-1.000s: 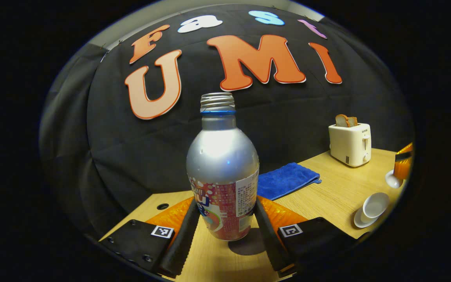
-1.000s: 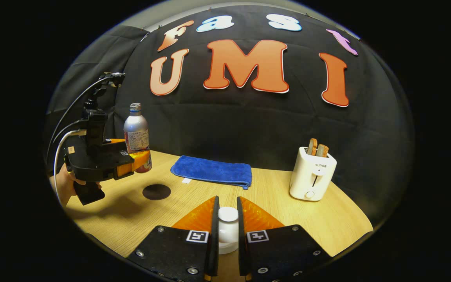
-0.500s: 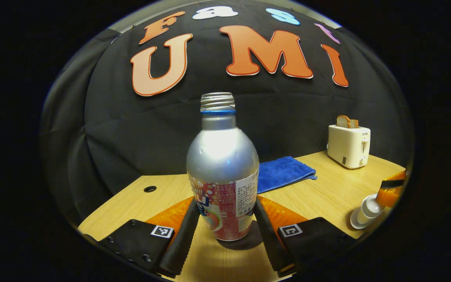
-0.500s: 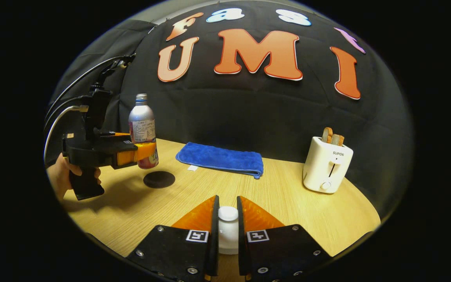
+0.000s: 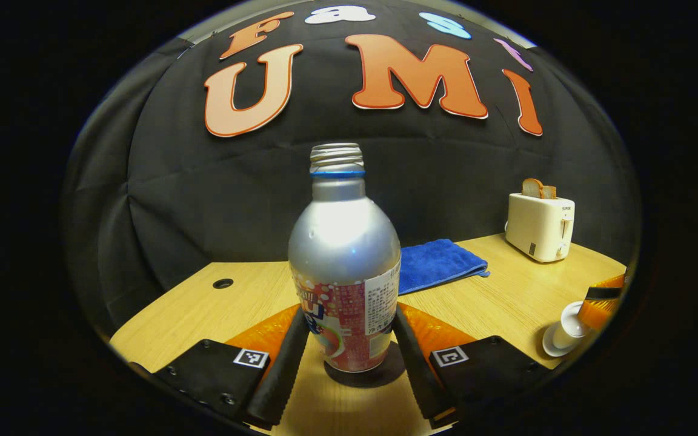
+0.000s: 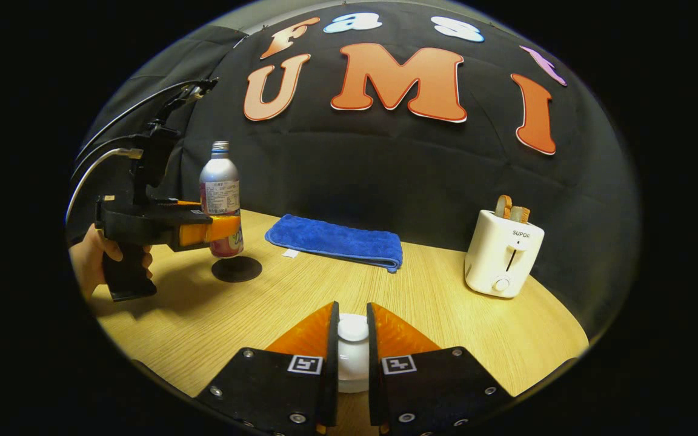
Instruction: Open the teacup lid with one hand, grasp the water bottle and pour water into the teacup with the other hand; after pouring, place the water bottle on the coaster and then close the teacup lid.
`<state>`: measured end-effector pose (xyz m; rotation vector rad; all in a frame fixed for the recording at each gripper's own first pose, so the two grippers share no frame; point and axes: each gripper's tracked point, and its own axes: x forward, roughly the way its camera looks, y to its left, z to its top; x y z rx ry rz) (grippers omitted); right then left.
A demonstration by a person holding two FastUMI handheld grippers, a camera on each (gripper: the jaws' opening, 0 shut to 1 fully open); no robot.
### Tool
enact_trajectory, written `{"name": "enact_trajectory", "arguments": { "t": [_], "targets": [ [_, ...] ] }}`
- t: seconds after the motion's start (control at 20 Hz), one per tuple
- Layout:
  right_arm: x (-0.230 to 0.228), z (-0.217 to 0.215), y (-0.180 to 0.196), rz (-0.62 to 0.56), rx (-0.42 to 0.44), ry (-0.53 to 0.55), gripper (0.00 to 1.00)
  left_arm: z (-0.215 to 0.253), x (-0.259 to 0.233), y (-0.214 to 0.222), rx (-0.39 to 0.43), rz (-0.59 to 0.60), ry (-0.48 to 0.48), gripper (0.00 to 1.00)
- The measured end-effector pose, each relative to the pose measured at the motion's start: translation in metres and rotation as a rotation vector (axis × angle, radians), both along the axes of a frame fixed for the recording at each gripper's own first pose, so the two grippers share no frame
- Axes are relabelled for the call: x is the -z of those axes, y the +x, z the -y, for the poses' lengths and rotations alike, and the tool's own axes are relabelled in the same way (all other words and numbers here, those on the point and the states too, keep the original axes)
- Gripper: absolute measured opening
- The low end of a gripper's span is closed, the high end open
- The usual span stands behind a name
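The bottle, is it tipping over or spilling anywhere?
No. The water bottle stands upright in the left gripper, right over the dark coaster, with no cap on. The wooden table shows no puddle. Nothing looks odd.

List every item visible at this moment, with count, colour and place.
water bottle: 1, silver, red label; over the coaster
coaster: 1, black; table's left
towel: 1, blue; by the wall
toaster: 1, cream, with toast; right
teacup lid: 1, white; between the right fingers
teacup: 1, white, on saucer
table: 1, light wood
left hand-held gripper: orange-black; grips the bottle
right hand-held gripper: orange-black; grips the lid
hand: 1; holds the left handle
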<state>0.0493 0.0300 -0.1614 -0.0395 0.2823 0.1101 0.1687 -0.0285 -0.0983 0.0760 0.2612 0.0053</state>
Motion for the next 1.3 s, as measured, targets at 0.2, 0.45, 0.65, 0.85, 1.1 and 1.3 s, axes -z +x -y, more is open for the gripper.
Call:
{"name": "enact_trajectory", "arguments": {
  "t": [0.2, 0.45, 0.65, 0.85, 1.1, 1.3],
  "targets": [
    [-0.001, 0.001, -0.002, 0.024, 0.0, -0.051, 0.28, 0.006, 0.01, 0.004, 0.009, -0.018, -0.027, 0.82],
    [-0.012, 0.001, -0.002, 0.049, -0.006, 0.014, 0.42, 0.008, 0.027, 0.004, 0.018, -0.06, -0.067, 0.81],
    [-0.032, 0.008, -0.005, 0.094, 0.011, 0.051, 0.55, 0.011, 0.035, 0.009, 0.024, -0.079, -0.087, 0.81],
    [-0.045, 0.015, -0.009, 0.116, 0.029, 0.071, 0.66, 0.019, 0.037, 0.008, 0.043, -0.098, -0.088, 0.84],
    [-0.058, 0.022, -0.011, 0.138, 0.052, 0.093, 0.72, 0.024, 0.016, 0.005, 0.064, -0.052, -0.107, 0.98],
    [-0.077, 0.02, -0.02, 0.175, 0.059, 0.106, 0.73, 0.021, 0.009, -0.008, 0.054, -0.043, -0.127, 0.98]
  ]
}}
